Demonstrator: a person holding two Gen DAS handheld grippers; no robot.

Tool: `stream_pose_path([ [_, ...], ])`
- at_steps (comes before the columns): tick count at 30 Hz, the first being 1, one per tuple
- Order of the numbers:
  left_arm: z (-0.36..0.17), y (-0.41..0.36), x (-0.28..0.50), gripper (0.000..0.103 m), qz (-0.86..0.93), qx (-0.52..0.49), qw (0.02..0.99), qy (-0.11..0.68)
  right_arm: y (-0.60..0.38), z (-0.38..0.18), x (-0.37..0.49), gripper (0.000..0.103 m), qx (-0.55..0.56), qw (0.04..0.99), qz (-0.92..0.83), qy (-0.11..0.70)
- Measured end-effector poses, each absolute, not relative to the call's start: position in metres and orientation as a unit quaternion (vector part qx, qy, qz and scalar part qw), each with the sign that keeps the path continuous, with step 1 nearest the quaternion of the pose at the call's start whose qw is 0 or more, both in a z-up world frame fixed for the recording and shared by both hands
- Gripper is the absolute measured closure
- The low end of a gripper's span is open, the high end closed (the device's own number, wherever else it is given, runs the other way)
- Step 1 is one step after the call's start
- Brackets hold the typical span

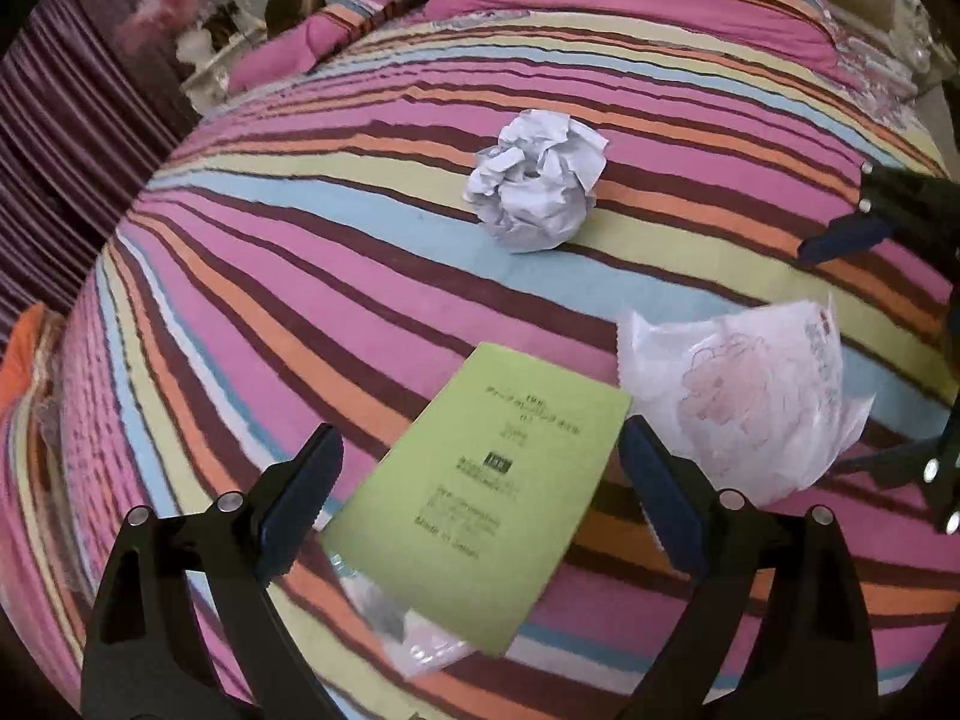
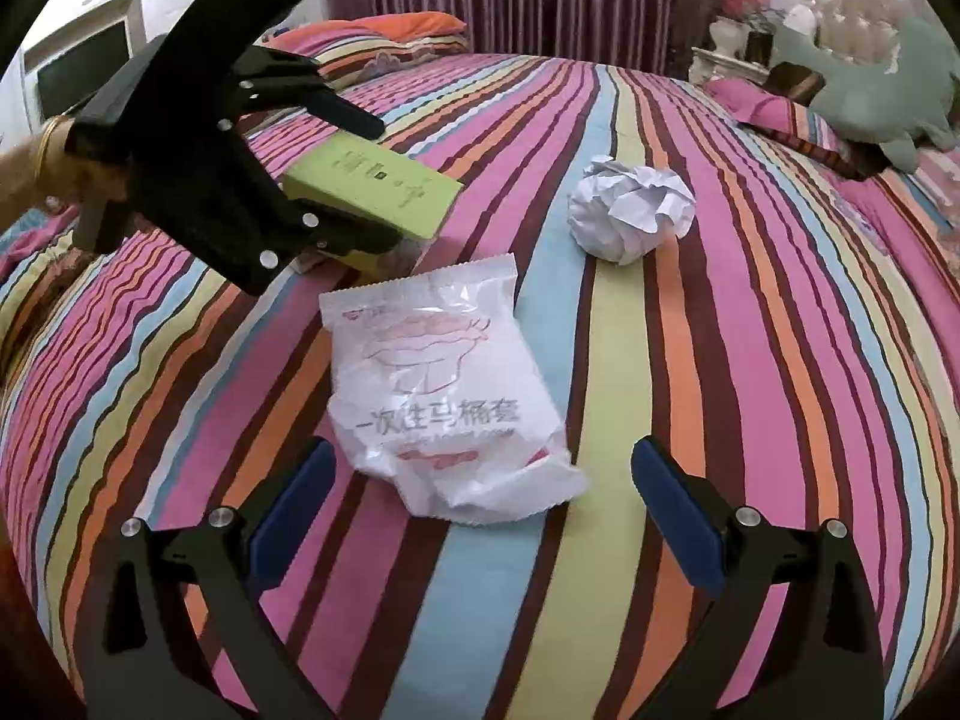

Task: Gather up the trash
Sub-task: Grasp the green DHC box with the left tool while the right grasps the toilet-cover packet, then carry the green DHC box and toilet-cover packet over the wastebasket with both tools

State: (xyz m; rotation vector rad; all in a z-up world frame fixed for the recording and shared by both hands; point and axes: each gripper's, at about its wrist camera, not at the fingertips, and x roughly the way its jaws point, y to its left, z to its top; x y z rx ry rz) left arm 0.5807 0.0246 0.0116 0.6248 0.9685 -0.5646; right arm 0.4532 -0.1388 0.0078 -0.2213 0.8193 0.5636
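- The trash lies on a striped bed cover (image 2: 750, 360): a green card (image 1: 492, 498), a white plastic wrapper (image 2: 444, 396) and a crumpled paper ball (image 2: 630, 213), none of them picked up yet
- The green card lies flat with a scrap of clear plastic (image 1: 414, 630) partly under its near corner; the wrapper is just beside it, and the paper ball sits further up the bed, apart from both
- The left tongs (image 1: 480, 516) are spread wide and straddle the card, one pad on each side; in the right wrist view the card appears to sit between the fingers, but whether the pads touch it I cannot tell
- The right tongs (image 2: 486, 510) are also spread wide, hovering over the near end of the wrapper with nothing pinched
- Step in hand, as I judge it: the approach for a first grasp, each tool lined up on its own piece
- The next move likely calls for lowering and closing; the flat card may need an edge caught or lifted against the soft cover, and the limp wrapper may crumple or slip
- No bin or bag for the trash is in view
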Motion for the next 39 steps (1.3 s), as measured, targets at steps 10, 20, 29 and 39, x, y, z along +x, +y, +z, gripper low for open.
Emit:
stream_pose_path([
  [10, -0.006, 0.029, 0.588, 0.025, -0.185, 0.297, 0.808, 0.473, -0.124, 0.002, 0.473, 0.008, -0.112, 0.866, 0.302, 0.382],
  [20, -0.006, 0.042, 0.587, 0.041, -0.129, 0.183, 0.839, 0.496, -0.092, -0.004, 0.493, 0.017, -0.083, 0.869, 0.251, 0.418],
  [29, 0.012, 0.047, 0.534, 0.041, -0.112, 0.075, 0.863, 0.486, -0.121, 0.014, 0.447, 0.038, -0.015, 0.887, 0.183, 0.423],
  [39, 0.014, 0.048, 0.393, 0.041, -0.082, -0.001, 0.868, 0.490, -0.155, 0.015, 0.389, 0.038, 0.019, 0.884, 0.153, 0.442],
])
